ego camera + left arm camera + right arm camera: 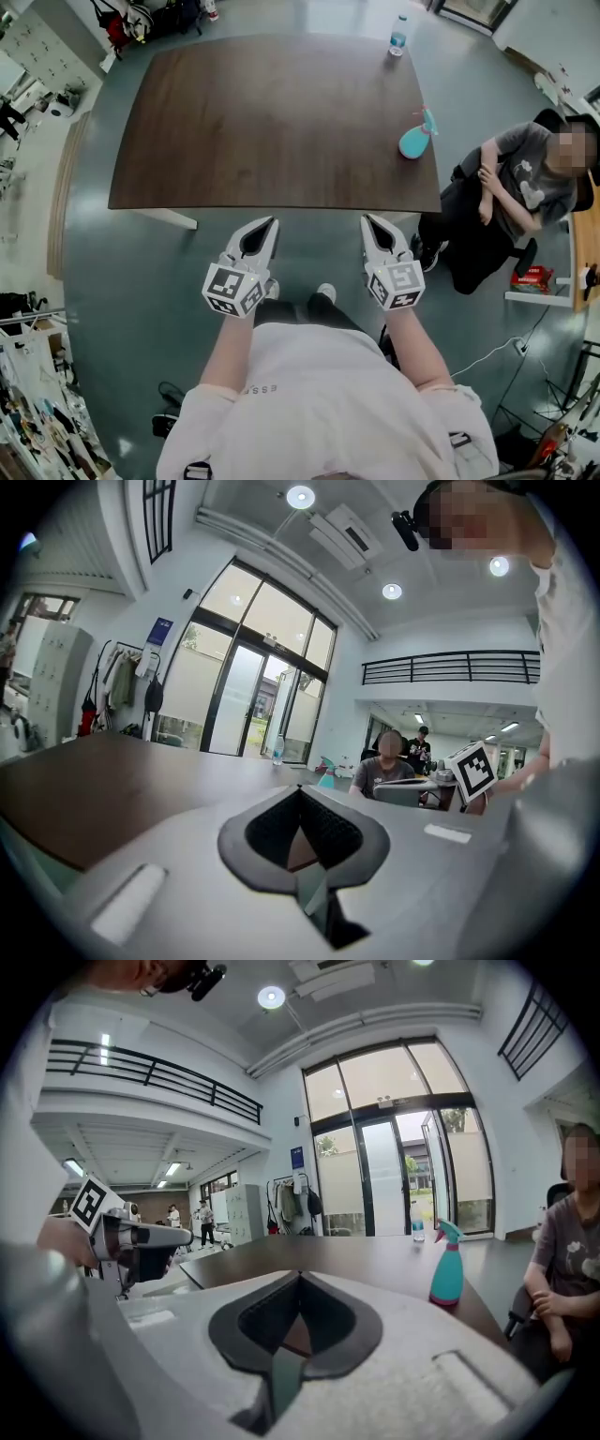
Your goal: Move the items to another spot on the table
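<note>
A teal spray bottle [415, 139] stands near the right edge of the dark brown table [262, 122]. A clear water bottle [398, 36] stands at the table's far right corner. Both grippers hang side by side in front of the table's near edge, off the tabletop. My left gripper [269, 223] is shut with nothing in it, and so is my right gripper [368, 221]. The right gripper view shows the spray bottle [446, 1265] and water bottle [418, 1224] beyond the closed jaws [300, 1277]. In the left gripper view the bottle [278, 749] and spray bottle [325, 775] are small and far.
A person [511, 202] sits on a chair just right of the table's near right corner. Grey floor surrounds the table. Clutter and racks line the left side [23, 412], and cables lie on the floor at the right [506, 352].
</note>
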A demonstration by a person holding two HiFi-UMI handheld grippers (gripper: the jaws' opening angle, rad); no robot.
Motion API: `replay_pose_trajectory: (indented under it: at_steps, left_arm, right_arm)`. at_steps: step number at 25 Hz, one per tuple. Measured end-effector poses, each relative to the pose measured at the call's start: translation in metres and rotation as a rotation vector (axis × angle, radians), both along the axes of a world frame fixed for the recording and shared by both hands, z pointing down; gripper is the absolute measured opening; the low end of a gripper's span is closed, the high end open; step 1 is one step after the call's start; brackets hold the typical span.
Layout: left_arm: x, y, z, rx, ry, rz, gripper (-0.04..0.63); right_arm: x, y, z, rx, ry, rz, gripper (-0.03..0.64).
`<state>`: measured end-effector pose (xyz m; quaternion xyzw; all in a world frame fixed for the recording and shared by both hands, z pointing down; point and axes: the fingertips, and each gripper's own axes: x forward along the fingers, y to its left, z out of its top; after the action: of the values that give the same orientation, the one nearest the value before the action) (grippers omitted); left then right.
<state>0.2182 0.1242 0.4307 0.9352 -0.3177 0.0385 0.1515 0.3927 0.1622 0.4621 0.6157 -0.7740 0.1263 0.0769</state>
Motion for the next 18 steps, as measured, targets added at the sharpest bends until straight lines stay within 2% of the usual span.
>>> replay_pose_trajectory:
  at_steps: [9, 13, 18]
  left_arm:
    - [-0.107, -0.011, 0.003, 0.012, 0.007, 0.035, 0.015]
    - [-0.133, -0.01, 0.002, 0.028, 0.012, 0.072, 0.015]
    - [-0.173, -0.01, 0.007, 0.032, 0.013, 0.062, 0.015]
  right_arm:
    - [-0.109, -0.004, -0.006, 0.004, -0.011, 0.052, -0.008]
    - [-0.15, -0.005, -0.003, 0.021, -0.001, 0.059, -0.009]
    - [-0.191, -0.006, 0.0, 0.033, 0.025, 0.034, -0.009]
